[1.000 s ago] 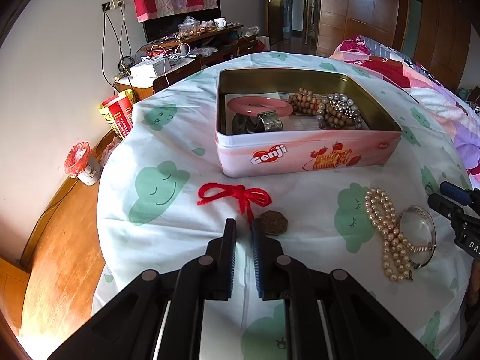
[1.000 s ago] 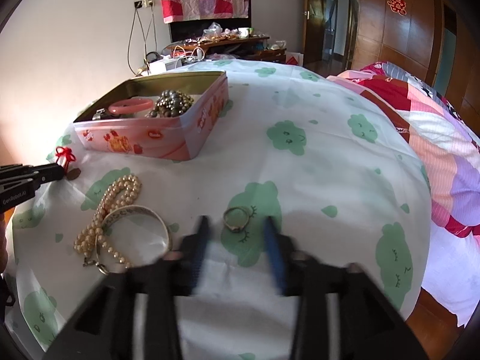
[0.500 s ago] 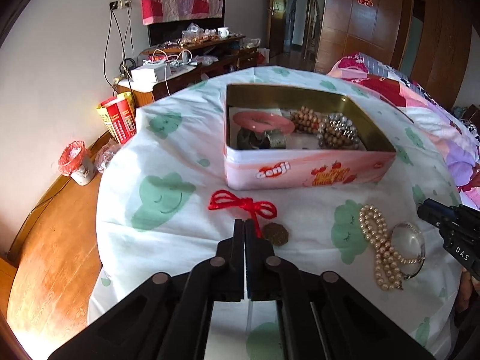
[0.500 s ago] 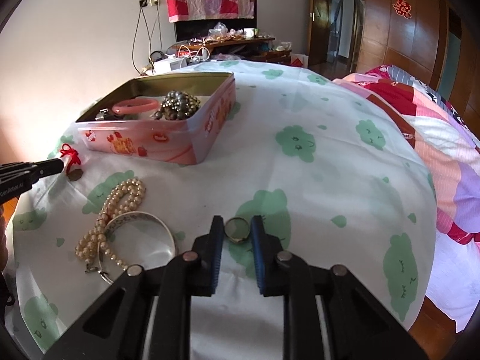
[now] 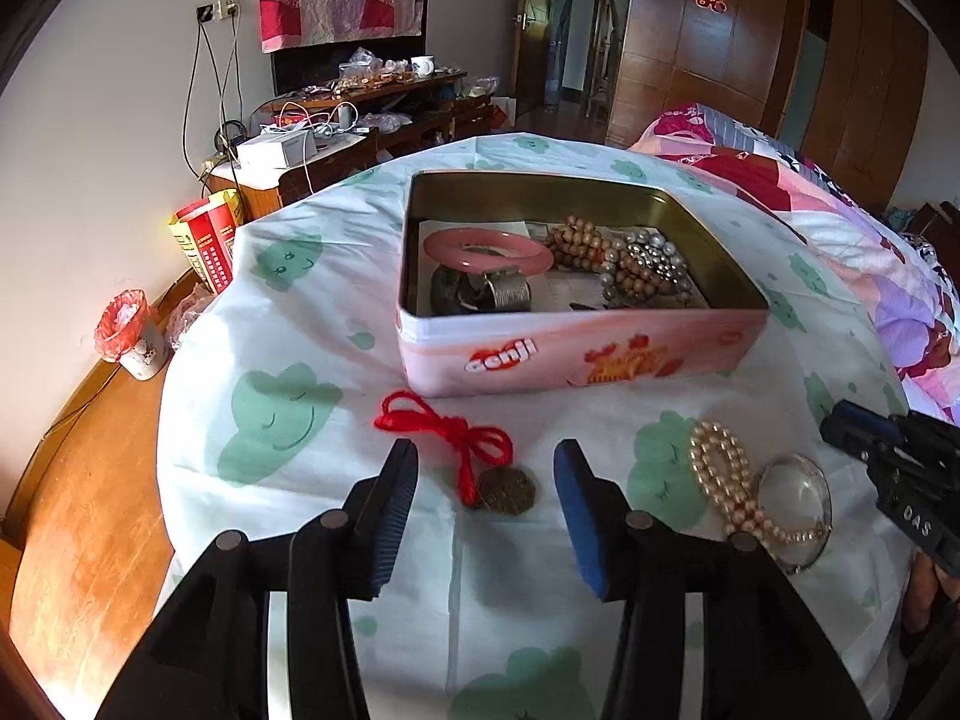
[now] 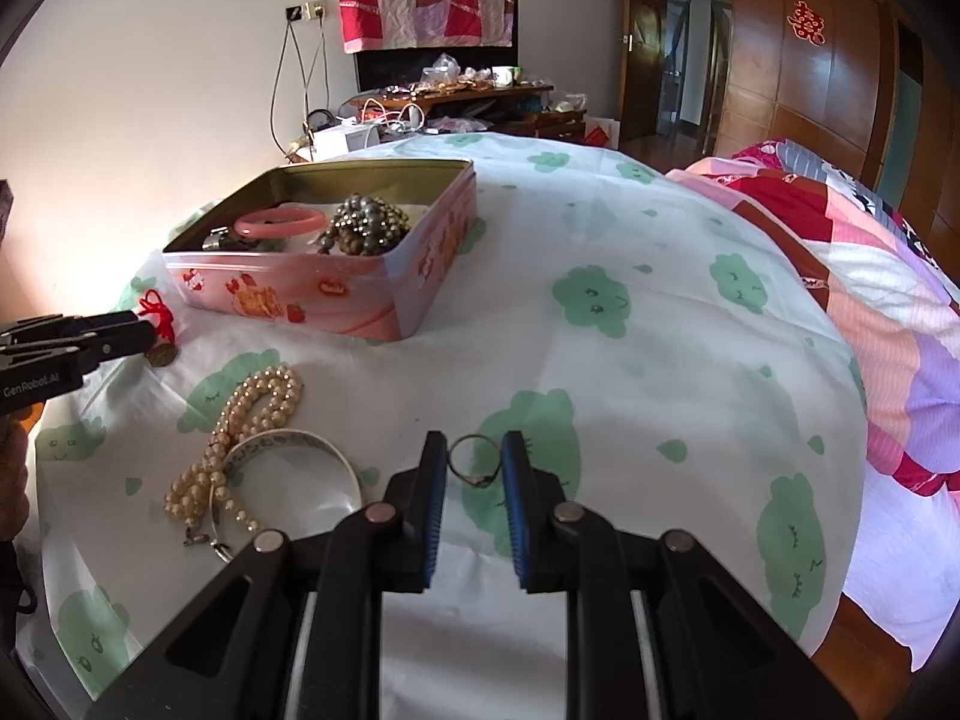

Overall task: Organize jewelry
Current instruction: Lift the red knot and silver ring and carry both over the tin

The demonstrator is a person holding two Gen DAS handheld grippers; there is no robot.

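Only the right view shows the ring (image 6: 475, 461), upright between the fingers of the right gripper (image 6: 474, 450), whose jaws are nearly closed on it above the cloth (image 6: 660, 360); only the left view shows the left gripper (image 5: 486, 468) with jaws wide apart around the coin (image 5: 505, 489) on its red cord (image 5: 444, 429). The tin (image 5: 576, 354) holds a pink bangle (image 5: 486, 249) and beads (image 5: 624, 261), while the pearls (image 5: 729, 480) lie across a pale bangle (image 5: 801, 507) between the grippers
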